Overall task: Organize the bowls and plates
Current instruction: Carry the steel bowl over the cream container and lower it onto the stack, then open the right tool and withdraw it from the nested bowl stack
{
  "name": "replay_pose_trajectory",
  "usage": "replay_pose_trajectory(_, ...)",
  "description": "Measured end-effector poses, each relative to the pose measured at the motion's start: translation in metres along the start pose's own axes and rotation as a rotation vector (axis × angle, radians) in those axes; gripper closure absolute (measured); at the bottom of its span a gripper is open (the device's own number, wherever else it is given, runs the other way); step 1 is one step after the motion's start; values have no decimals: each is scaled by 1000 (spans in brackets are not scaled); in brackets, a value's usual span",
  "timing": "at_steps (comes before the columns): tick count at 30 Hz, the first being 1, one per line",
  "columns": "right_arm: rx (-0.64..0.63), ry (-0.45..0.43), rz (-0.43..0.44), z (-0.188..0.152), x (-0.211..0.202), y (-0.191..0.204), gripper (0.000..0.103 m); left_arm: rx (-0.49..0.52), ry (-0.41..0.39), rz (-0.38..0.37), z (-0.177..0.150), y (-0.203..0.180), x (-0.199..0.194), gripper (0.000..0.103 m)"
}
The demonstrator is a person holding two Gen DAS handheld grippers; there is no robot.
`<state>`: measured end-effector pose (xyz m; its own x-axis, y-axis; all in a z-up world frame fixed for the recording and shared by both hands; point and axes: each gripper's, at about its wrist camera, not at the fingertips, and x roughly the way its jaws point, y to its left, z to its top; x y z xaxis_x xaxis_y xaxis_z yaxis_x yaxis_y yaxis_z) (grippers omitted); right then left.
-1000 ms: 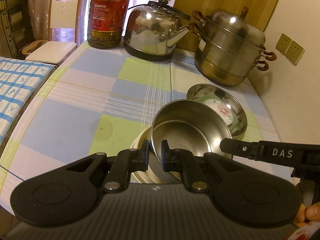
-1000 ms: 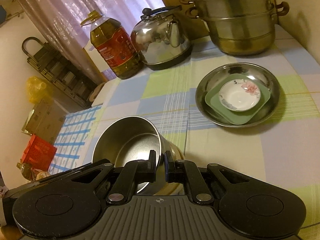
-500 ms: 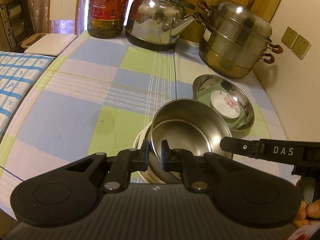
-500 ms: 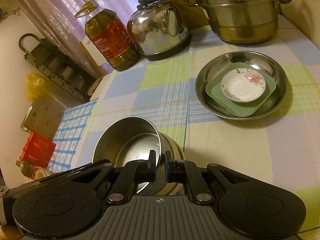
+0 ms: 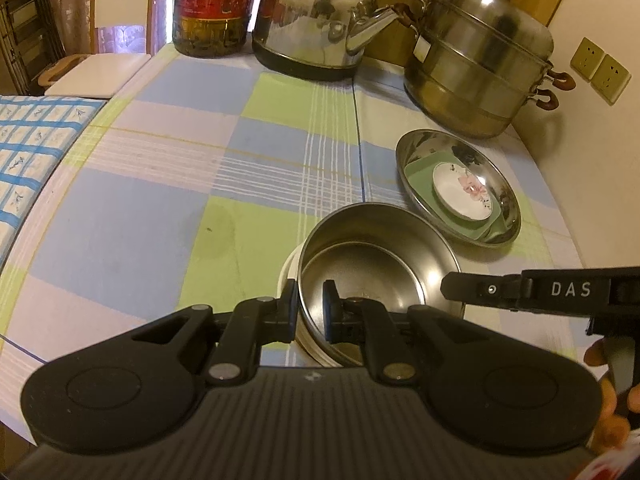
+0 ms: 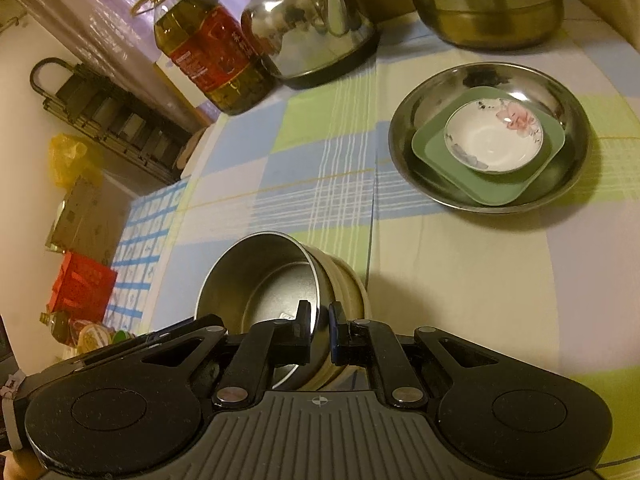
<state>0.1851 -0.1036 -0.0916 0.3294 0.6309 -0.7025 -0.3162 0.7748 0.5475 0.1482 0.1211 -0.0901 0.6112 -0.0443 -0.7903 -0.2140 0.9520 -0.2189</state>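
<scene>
A deep steel bowl [image 5: 376, 256] sits tilted inside a cream bowl [image 5: 289, 276] at the near edge of the checked table. My left gripper [image 5: 310, 304] is shut on the steel bowl's near-left rim. My right gripper [image 6: 320, 324] is shut on the steel bowl's [image 6: 260, 280] right rim, beside the cream bowl [image 6: 352, 284]; its body shows in the left wrist view [image 5: 520, 290]. Behind, a wide steel dish [image 6: 412, 120] holds a green square plate [image 6: 432, 152] with a small white flowered bowl [image 6: 492, 140] on it.
At the back stand an oil bottle [image 5: 216, 4], a steel kettle [image 5: 312, 20] and a stacked steamer pot [image 5: 480, 64]. A wall with sockets [image 5: 600, 68] bounds the right side. A chair [image 5: 100, 72] and a blue-checked cloth [image 5: 28, 152] lie off the left edge.
Both grippers have held their grip on the steel bowl. The cameras have drawn a little back and up, so the steel dish now sits further from the bowls in view.
</scene>
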Motion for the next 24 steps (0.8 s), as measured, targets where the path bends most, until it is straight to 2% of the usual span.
replay_pose_trajectory(4, -26, -3, -22, 2, -1, 7, 93, 0, 8, -11, 1, 2, 0, 93)
replay_pose_trajectory(6, -39, -9, -34, 2, -1, 9, 90, 2, 6, -18, 2, 1, -2, 93)
replay_pose_trajectory(16, -70, -50, -50, -7, -12, 11, 84, -3, -55, -20, -4, -3, -23, 92)
replay_pose_trajectory(21, -68, -62, -49, -22, -27, 9, 63, 7, -81, -16, -16, -12, -41, 92)
replay_pose_trajectory(24, -72, -75, -46, -32, -41, 6, 57, 18, -92, -12, -26, -19, -52, 92)
